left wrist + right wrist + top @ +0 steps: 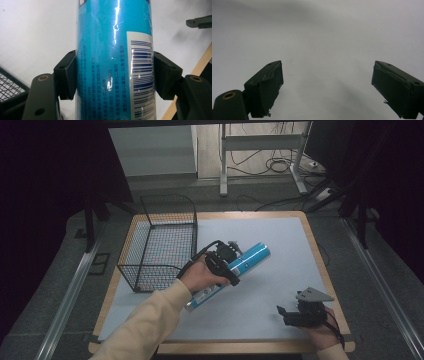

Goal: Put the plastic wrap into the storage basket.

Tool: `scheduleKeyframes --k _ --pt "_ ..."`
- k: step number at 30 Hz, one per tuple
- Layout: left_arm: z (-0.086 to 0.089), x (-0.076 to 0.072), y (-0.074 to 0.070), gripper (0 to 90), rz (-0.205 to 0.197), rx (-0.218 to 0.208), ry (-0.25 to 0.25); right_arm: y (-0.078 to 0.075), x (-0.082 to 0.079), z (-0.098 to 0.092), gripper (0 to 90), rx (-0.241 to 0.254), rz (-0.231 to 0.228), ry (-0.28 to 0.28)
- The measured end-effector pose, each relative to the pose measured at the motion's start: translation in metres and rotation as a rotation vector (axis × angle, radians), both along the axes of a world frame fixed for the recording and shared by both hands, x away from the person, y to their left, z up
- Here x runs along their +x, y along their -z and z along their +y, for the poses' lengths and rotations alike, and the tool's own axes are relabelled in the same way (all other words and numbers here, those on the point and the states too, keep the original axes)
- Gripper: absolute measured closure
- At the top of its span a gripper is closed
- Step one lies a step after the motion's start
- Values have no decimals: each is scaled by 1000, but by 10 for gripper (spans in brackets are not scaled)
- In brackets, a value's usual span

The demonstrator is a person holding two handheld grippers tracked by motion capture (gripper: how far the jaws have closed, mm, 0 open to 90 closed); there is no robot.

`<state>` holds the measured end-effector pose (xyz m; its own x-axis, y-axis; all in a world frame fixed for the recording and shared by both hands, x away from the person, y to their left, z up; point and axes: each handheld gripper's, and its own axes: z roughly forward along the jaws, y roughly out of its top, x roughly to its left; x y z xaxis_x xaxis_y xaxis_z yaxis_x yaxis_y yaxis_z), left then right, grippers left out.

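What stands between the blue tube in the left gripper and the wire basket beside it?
Nothing visible lies on the white table cover between the blue tube and the wire basket. The left gripper is shut on the tube, and only the basket's own near wall must be cleared.

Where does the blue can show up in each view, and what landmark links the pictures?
High view: the blue can lies slantwise at the table's middle, clamped by the left gripper, right of the wire basket.
Left gripper view: it runs up the centre between both jaws.
Right gripper view: open jaws over the white table sheet, no can.
Shared landmark: the wire basket, at the left gripper view's lower left.
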<state>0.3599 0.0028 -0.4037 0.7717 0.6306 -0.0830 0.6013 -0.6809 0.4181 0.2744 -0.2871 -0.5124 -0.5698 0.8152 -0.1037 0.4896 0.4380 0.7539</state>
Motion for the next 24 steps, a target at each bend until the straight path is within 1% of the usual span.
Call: scheduleKeyframes --k 7,17,24 --pt "3 1 -7 320 -11 -8 4 0 0 0 106 1 0 1" --pt "6 4 -20 320 -34 -23 -3 0 0 -1 105 2 0 3" --pt "10 6 -29 320 -46 -32 -17 0 1 0 106 -1 0 0"
